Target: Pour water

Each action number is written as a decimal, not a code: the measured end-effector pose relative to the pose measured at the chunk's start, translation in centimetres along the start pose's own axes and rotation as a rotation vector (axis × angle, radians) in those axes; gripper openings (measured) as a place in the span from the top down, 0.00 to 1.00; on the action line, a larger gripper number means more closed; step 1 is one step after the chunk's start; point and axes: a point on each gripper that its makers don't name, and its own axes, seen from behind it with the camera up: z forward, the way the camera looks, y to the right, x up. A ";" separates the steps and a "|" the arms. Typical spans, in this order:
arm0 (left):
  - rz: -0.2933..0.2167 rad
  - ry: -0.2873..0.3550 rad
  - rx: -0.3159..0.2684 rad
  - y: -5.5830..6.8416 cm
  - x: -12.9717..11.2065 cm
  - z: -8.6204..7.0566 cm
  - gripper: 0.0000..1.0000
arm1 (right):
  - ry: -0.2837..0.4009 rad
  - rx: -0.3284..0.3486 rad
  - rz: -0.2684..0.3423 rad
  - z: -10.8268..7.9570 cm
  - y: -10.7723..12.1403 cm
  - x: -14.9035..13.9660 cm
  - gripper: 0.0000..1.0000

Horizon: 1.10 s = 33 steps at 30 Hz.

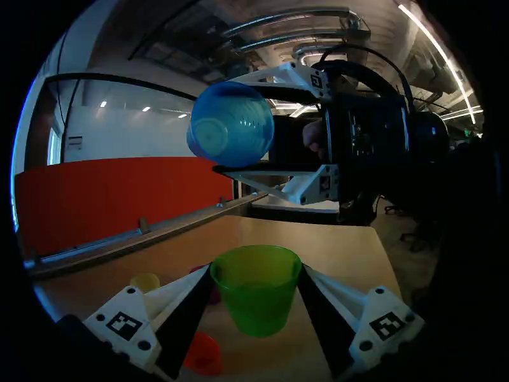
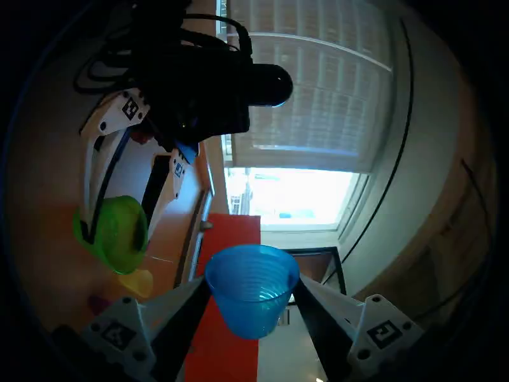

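A pale wooden table point(image 1: 343, 248) with a smooth, matte top is stretching away toward a metal rail point(image 1: 159, 223). Behind the rail an orange-red partition point(image 1: 121, 197) is running along the left under a white wall point(image 1: 127, 127). Overhead, bare pipes point(image 1: 286, 19) and long strip lights point(image 1: 439, 44) are crossing the ceiling. In the right gripper view a big window point(image 2: 299, 191) with slatted blinds is glowing bright.

The left gripper point(image 1: 256, 274) is pinching a green cup point(image 1: 257, 305), a translucent, tapered plastic tumbler, with both fingers pressing its sides. It is holding the cup upright over the near end of the table; I cannot tell whether the cup is touching the top. Higher up, the right gripper point(image 1: 223, 127) is clamping a blue cup point(image 1: 232, 124) of ribbed translucent plastic. Its fingers are sitting one above the other, so the cup is lying on its side, well above the green one. I cannot tell whether water is in either cup. A small yellow cup point(image 1: 145, 281) and a red cup point(image 1: 203, 353) are sitting on the table just left of the green cup.
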 end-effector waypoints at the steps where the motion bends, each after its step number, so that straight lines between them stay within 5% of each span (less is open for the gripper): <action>1: 0.000 0.000 0.000 0.0 0.0 0.0 0.11 | 0.001 0.000 0.002 0.0 -0.1 0.0 0.10; 9: 0.000 0.003 0.001 0.0 0.2 -0.1 0.11 | 0.006 0.000 0.098 0.0 -0.8 -0.1 0.10; 33: 0.006 -0.013 0.009 -0.1 0.0 -0.3 0.11 | -0.038 0.038 0.866 -1.7 -4.7 -2.6 0.10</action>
